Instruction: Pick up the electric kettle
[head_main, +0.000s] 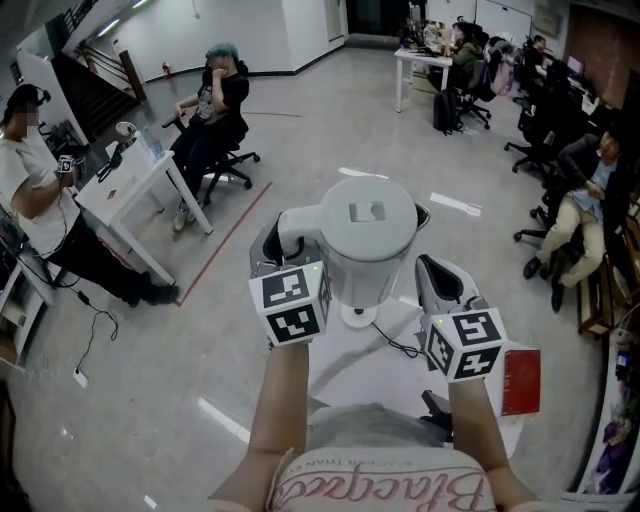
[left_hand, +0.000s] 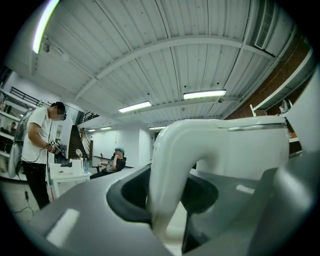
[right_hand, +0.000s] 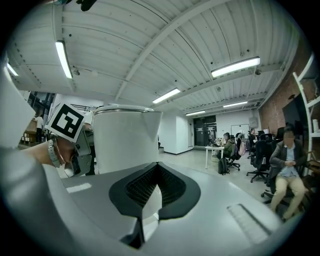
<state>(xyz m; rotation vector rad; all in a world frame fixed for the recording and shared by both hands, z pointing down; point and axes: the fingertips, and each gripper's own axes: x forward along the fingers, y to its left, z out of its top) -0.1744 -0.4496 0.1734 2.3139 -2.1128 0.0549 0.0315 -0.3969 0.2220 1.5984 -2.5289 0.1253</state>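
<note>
The white electric kettle (head_main: 370, 240) is up in the air above its round white base (head_main: 360, 318). My left gripper (head_main: 285, 245) is shut on the kettle's curved handle (left_hand: 172, 165), which runs between the two grey jaws of that gripper (left_hand: 170, 200). My right gripper (head_main: 440, 282) hangs just right of the kettle body, apart from it. In the right gripper view the gripper (right_hand: 150, 195) has its dark pads together with nothing between them, and the kettle (right_hand: 125, 140) stands beyond them to the left.
The base and its black cord (head_main: 400, 345) lie on a small white table (head_main: 400, 395), with a red booklet (head_main: 520, 380) at its right edge. A white desk (head_main: 130, 190) and a standing person are at the left; seated people and office chairs are at the right.
</note>
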